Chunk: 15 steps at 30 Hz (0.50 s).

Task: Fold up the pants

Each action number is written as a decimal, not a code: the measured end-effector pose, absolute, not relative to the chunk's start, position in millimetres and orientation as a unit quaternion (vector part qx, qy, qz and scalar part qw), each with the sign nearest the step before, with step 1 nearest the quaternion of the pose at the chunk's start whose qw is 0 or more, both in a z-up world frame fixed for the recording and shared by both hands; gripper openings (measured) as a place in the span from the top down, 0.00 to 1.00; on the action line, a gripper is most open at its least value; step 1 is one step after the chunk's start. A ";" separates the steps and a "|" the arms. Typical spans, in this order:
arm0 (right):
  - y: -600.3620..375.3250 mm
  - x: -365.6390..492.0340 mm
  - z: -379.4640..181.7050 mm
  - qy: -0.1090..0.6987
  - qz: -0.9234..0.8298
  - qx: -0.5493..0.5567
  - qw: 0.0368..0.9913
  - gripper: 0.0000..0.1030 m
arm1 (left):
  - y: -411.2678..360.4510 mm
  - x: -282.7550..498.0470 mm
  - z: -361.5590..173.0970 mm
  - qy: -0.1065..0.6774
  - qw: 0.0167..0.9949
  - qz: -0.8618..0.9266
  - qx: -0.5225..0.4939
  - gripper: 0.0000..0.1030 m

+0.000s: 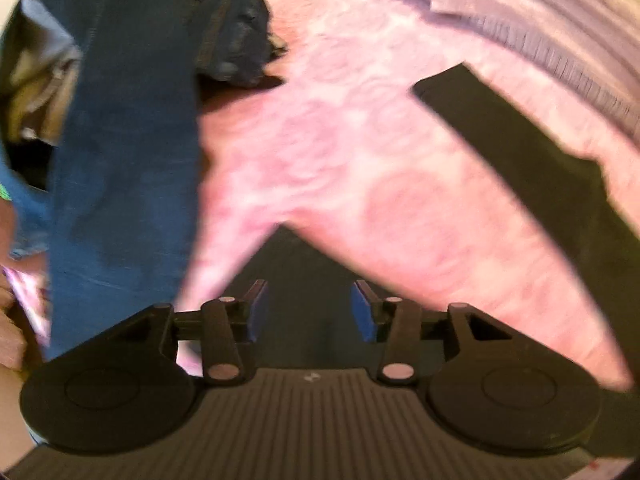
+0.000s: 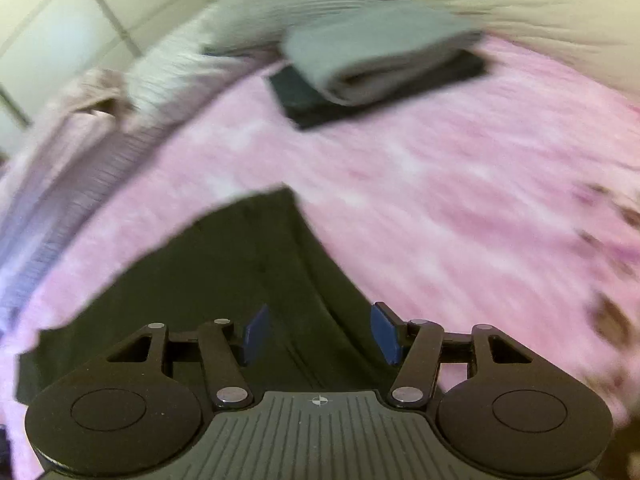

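Pants [image 2: 224, 280], dark, spread flat over pink bedspread [image 2: 440, 200], legs splayed.

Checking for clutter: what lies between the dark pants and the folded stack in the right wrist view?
Only bare pink bedspread between the dark pants and the folded stack.

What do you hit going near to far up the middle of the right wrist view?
Right claw, open → dark pants beneath it → bare pink bedspread → folded stack, grey garment on a dark one → pale pillows.
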State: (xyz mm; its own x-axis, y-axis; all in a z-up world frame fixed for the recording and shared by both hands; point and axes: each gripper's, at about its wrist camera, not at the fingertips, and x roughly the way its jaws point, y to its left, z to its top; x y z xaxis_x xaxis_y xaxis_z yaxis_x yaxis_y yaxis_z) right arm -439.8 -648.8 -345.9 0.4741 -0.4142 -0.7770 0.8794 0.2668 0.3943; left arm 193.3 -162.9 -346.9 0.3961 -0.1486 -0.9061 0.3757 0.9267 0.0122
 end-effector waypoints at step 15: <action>-820.2 -398.2 -457.9 0.278 -0.257 0.505 0.776 0.62 | -269.9 88.6 -352.0 0.529 0.827 -0.181 0.061 0.54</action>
State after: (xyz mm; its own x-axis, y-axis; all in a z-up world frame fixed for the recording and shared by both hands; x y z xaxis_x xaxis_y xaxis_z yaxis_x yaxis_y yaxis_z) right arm -398.2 -820.2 -457.9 0.7130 -0.1188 -0.6911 0.6800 0.3579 0.6400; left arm 88.6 -269.9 -352.0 0.3744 -0.2353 -0.8969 0.3643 0.9268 -0.0910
